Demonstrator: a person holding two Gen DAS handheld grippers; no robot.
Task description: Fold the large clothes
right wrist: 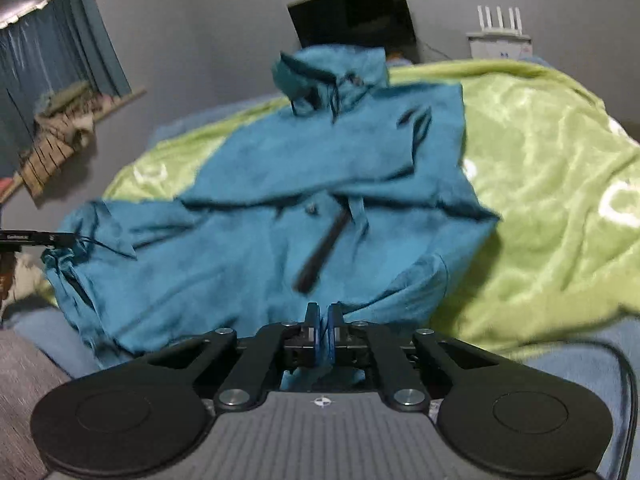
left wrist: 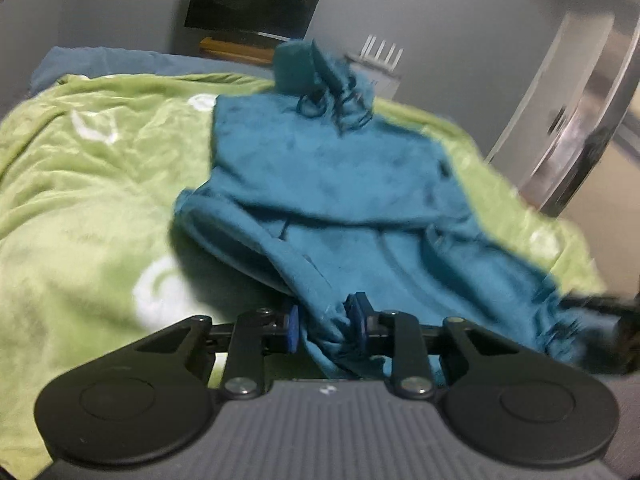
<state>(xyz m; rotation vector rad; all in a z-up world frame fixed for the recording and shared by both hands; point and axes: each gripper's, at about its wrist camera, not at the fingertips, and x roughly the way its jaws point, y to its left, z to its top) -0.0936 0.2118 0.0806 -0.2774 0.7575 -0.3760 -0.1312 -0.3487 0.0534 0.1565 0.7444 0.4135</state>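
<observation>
**Item: teal hooded jacket, near hem pinched at two corners**

Setting: bed under a green blanket [left wrist: 80,184], grey walls, dark screen [right wrist: 352,16] behind.

Jacket [right wrist: 304,168]: spread ahead of both sets of jaws, hood farthest away.

Left gripper [left wrist: 326,326]: jaws narrowed on a thick bunch of hem, apparently gripping, though blur hides the contact.

Right gripper [right wrist: 323,330]: jaws pressed nearly together on a thin fold.

Risks: the thin fold may slip out when lifted; uneven grips could skew the fold; loose drawcords may snag.
</observation>
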